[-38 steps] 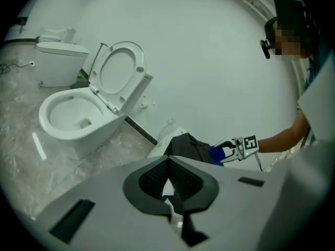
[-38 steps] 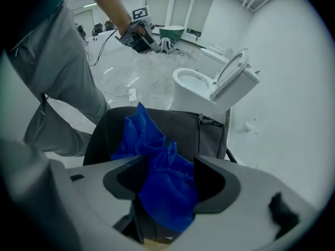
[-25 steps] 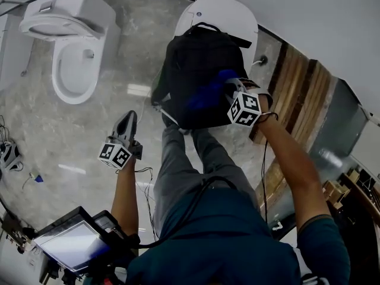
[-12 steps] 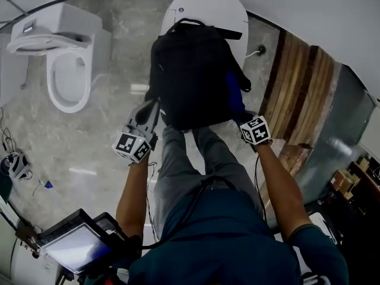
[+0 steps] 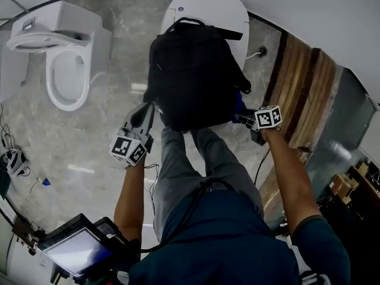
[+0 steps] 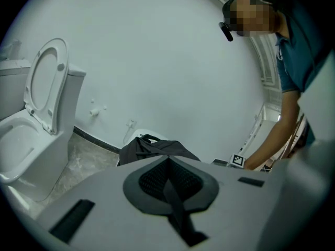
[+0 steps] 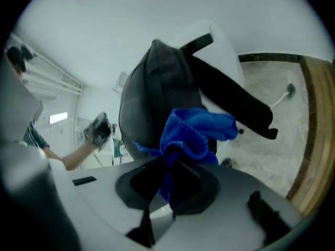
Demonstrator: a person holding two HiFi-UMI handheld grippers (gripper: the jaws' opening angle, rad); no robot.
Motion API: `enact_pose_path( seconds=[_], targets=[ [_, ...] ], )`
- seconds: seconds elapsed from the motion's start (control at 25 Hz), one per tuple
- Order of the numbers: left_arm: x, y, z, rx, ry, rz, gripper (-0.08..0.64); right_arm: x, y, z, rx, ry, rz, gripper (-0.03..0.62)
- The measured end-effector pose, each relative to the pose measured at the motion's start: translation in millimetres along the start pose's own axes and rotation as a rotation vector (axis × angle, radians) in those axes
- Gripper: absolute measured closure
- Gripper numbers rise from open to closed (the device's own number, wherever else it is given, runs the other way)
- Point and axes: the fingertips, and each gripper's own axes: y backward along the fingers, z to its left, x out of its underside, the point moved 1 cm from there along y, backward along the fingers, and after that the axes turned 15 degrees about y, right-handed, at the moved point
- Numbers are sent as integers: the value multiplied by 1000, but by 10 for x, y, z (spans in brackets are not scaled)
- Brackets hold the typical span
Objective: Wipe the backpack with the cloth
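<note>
A black backpack [image 5: 193, 70] stands on a white round seat [image 5: 208, 8], in front of the person's knees. My right gripper [image 5: 239, 116] is at the bag's lower right side, shut on a bunched blue cloth [image 7: 193, 132]. That cloth rests against the backpack [image 7: 157, 93] under its hanging strap [image 7: 230, 101]. In the head view only a sliver of the cloth [image 5: 238, 104] shows. My left gripper [image 5: 149, 108] is shut with nothing in it, its tip by the bag's lower left corner. The left gripper view looks over the shut left gripper [image 6: 168, 161] at the backpack [image 6: 157, 149].
A white toilet [image 5: 68, 70] with its seat up stands to the left on the marble floor. A wooden slatted panel [image 5: 300, 94] lies to the right. The person's legs [image 5: 196, 165] reach under the bag. Cables and a screen device [image 5: 74, 251] lie at lower left.
My right gripper has rolled over and slid with the cloth from the bag's front down to its lower right side. My left gripper has moved in from the floor side to the bag's lower left.
</note>
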Motion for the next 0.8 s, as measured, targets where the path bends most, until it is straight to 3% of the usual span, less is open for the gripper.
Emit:
enact_pose_path(
  seconds=[0.08,0.16,0.28,0.4,0.52,0.6,0.68,0.8],
  targets=[
    [5,35,11,-3,5,-11,555,-564,191,-201,7,-92,-217,540],
    [38,81,32,-9,12,-16,555,-1076,230,-369,32,-177,-336,541],
    [101,149,73,-30,26,-25,555,-1732,17,-525,85,-128,-324,540],
    [91,213,130,-42,33,-38,555,-2345,13,-701,178,-144,-412,541],
    [36,278,207,-52,37,-57,555,-2941,45,-681,209,-71,-460,541],
    [9,323,248,-59,44,-72,555,-3296,9,-556,209,36,-434,540],
    [-10,361,276,-62,51,-88,555,-3591,-137,-336,206,209,-324,541],
    [-9,406,321,-67,68,-109,555,-3765,-596,61,216,572,31,540]
  ],
)
